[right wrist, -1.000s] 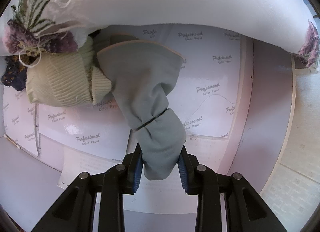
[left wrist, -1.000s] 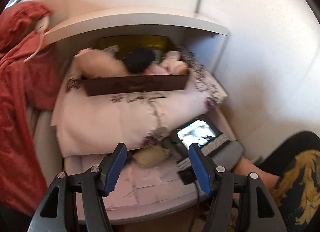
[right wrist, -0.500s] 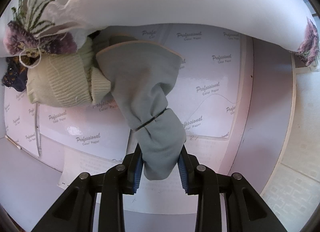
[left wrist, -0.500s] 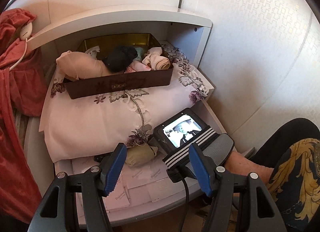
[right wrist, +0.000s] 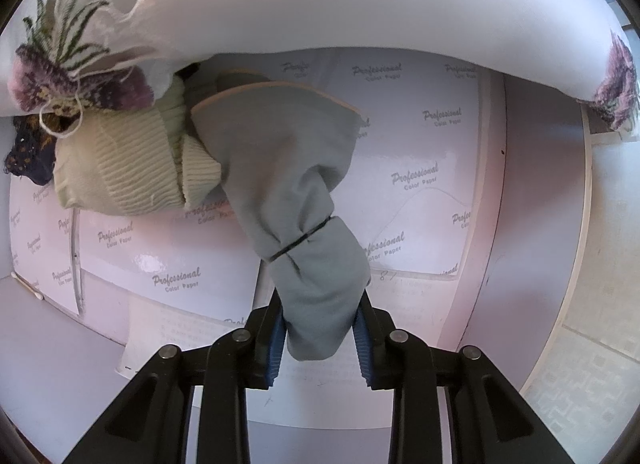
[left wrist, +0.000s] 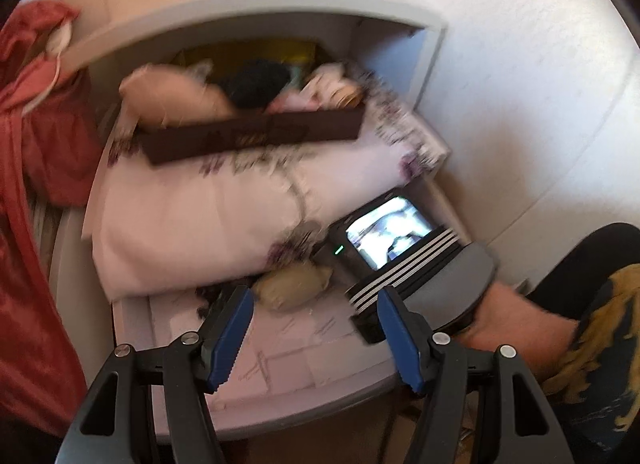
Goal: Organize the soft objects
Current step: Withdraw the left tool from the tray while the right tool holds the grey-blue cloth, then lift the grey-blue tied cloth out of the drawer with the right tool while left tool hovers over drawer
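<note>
A rolled grey sock (right wrist: 304,200) hangs down toward the paper-lined shelf, and my right gripper (right wrist: 320,340) is shut on its near end, jaws still closing. Beside it lies a cream ribbed sock (right wrist: 120,168), touching it, tucked under the embroidered pillow (right wrist: 360,4). A dark patterned piece (right wrist: 28,156) lies at the far left. In the left wrist view my left gripper (left wrist: 312,300) is open and holds nothing, just in front of the cream sock (left wrist: 292,284). A brown box (left wrist: 256,136) full of soft items sits on the pillow (left wrist: 200,216).
The shelf (left wrist: 320,376) sits in a white niche with a board above it. Red cloth (left wrist: 24,224) hangs at the left. The screen (left wrist: 388,236) on the right gripper's body and a person's hand (left wrist: 516,324) are at the right. Printed paper sheets (right wrist: 420,144) cover the shelf.
The left gripper has sunk and tilted a little toward the shelf, still open; its view is blurred now. The right jaws have squeezed slightly tighter on the grey sock.
</note>
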Available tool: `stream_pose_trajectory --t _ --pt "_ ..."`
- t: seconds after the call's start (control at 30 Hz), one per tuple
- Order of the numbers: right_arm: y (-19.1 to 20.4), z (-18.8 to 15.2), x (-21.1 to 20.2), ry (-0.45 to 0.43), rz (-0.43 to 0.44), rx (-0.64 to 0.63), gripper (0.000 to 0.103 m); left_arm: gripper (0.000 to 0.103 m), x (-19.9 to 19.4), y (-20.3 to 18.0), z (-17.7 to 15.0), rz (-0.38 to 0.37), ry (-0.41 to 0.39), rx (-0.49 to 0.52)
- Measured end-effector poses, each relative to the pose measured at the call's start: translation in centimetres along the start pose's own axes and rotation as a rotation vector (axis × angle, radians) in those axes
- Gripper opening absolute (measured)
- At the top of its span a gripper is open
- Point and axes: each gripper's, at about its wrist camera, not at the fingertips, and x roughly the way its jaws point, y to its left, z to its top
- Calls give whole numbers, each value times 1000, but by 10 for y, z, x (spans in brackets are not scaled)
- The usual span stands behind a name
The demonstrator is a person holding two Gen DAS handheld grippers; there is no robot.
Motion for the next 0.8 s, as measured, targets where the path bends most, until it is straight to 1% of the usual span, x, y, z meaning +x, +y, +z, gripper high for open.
stream_pose_trajectory --t 0.2,0.27,0.33,0.4,0.53,0.8 --pt "1 0 -2 -7 0 2 28 65 33 29 -17 73 154 -112" --pt "0 -2 -3 -20 0 5 27 65 39 37 -22 106 182 -143" --pt "-1 -3 -6 -27 1 9 26 65 43 44 -26 110 200 -177" --pt "0 -5 -9 -36 -4 8 26 65 45 48 -28 133 206 -187" --pt "-3 -10 -19 -57 -7 24 26 65 55 52 -33 158 251 -196" --pt "3 -17 -38 -98 -21 32 26 65 72 55 -40 183 326 -192"
